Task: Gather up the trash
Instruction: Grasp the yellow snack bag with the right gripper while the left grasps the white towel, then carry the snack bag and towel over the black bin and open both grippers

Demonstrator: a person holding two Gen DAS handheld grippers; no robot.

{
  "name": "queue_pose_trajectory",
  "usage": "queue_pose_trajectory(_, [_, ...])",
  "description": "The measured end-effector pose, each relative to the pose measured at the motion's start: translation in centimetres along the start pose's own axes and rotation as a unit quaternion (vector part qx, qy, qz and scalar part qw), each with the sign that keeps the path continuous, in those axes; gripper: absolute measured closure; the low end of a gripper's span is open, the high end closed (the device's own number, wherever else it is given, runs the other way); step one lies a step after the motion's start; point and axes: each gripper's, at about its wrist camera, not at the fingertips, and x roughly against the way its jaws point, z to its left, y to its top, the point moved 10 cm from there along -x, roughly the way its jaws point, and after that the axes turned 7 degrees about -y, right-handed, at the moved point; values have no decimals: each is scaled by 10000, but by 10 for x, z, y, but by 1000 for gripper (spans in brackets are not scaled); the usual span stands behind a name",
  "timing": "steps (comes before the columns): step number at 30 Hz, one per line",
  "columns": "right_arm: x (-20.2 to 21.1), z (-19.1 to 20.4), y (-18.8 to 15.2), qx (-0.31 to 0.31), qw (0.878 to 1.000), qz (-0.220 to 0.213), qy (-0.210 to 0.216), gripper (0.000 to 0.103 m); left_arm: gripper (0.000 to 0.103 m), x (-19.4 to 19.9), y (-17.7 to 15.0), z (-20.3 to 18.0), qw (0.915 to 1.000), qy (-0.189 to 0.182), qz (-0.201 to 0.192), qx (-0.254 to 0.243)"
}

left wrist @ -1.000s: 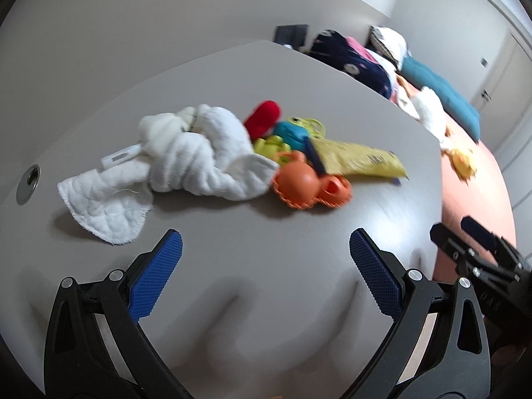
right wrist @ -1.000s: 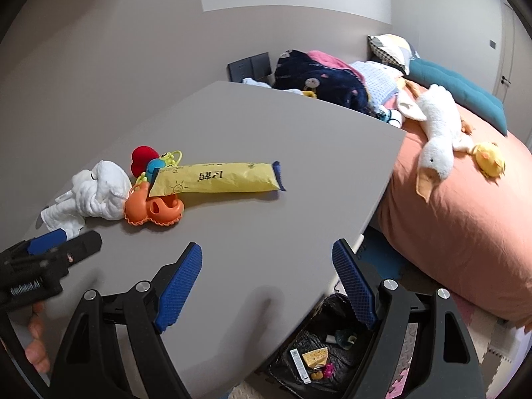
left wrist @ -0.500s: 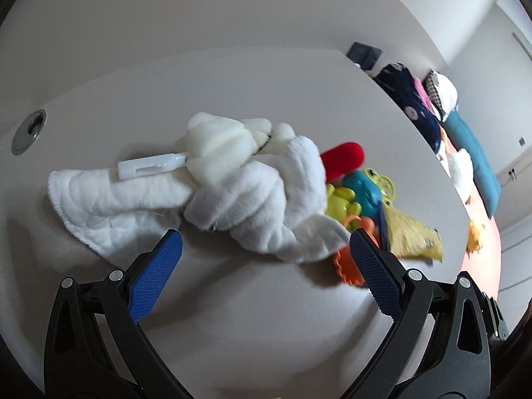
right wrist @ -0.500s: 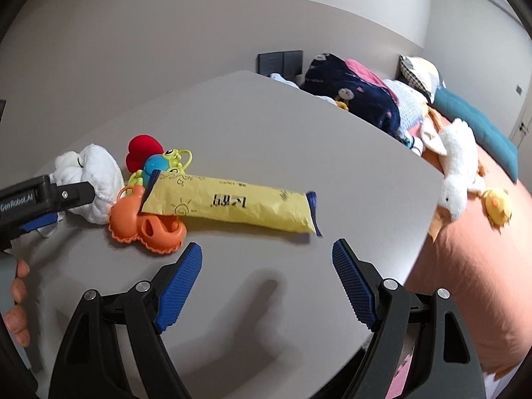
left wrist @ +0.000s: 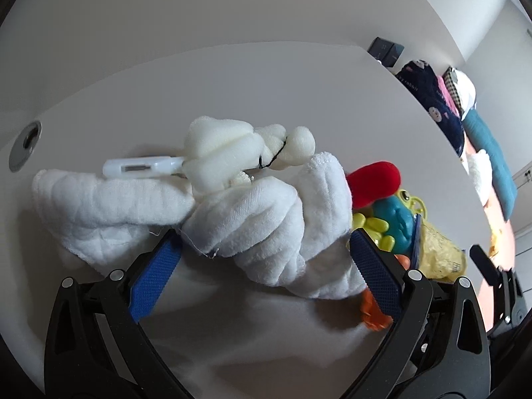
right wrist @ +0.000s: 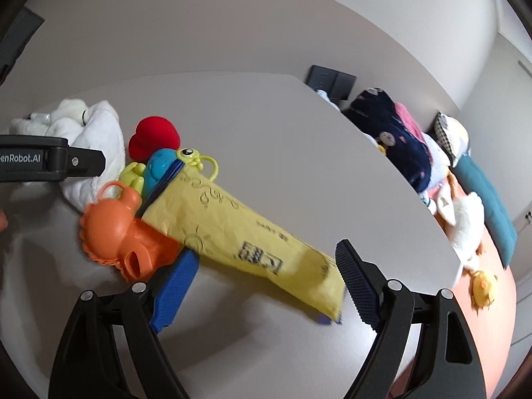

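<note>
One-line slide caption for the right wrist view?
Open right gripper straddling a yellow snack packet that rests on an orange toy on the grey table.

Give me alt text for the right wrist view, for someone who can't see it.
The open right gripper straddles a long yellow packet on a grey table, pads not touching it. The packet's far end rests on a pile of plastic toys beside a white cloth; a bed is at right.

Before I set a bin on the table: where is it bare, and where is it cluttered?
Bare: the table from the yellow wrapper back to the wall and to the bed-side edge, plus the near strip in front of the white cloth. Crowded: cloth, red toy, orange toy and wrapper bunch together, touching.
</note>
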Motion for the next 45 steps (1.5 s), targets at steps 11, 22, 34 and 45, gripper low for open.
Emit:
queue_pose_trajectory(11, [-7, 9, 0, -517, 9960, 254, 686, 64, 55, 6, 10, 16, 9984, 168, -331, -431])
queue_pose_trajectory(22, [10, 9, -6, -1110, 9893, 245, 910, 79, 72, 21, 0, 18, 9974, -187, -435, -551])
queue_pose_trajectory(34, [50, -5, -14, -1760, 9782, 99, 1097, 79, 72, 51, -8, 7, 9925, -149, -763, -947])
queue_pose_trajectory(45, [93, -17, -38, -2065, 9738, 27, 948, 79, 72, 83, -32, -23, 9847, -300, -943, -1435])
